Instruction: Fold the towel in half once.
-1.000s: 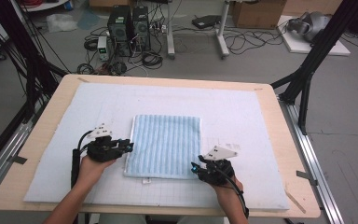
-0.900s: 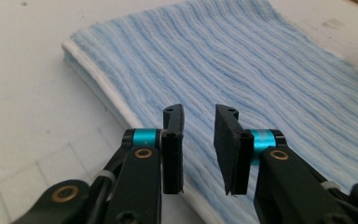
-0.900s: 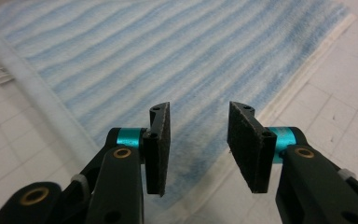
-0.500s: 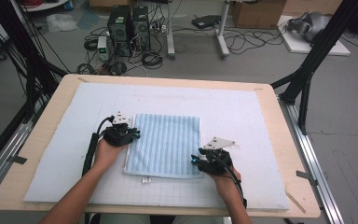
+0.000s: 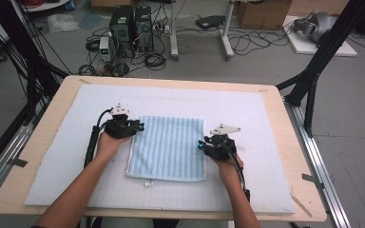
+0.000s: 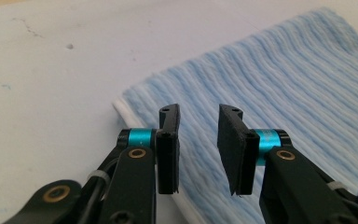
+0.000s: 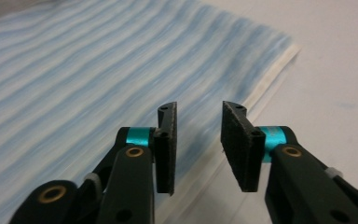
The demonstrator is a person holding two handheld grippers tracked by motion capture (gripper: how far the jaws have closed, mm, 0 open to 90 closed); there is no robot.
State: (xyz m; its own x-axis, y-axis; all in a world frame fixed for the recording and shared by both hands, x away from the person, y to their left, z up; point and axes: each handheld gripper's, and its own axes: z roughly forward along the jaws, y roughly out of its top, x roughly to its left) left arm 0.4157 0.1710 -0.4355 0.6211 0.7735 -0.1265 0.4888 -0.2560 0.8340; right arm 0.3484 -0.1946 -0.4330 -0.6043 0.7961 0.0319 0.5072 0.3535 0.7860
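Pale blue towel (image 5: 168, 147), ribbed with fine darker stripes and edged in white, lying flat and square-folded at the middle of the white mat (image 5: 247, 109), small tag at its 6 o'clock hem. Left gripper (image 5: 140, 127) at the towel's 10 o'clock corner, jaws spread with nothing between them. Right gripper (image 5: 200, 144) at the 3 o'clock edge, jaws likewise parted, over the white border.
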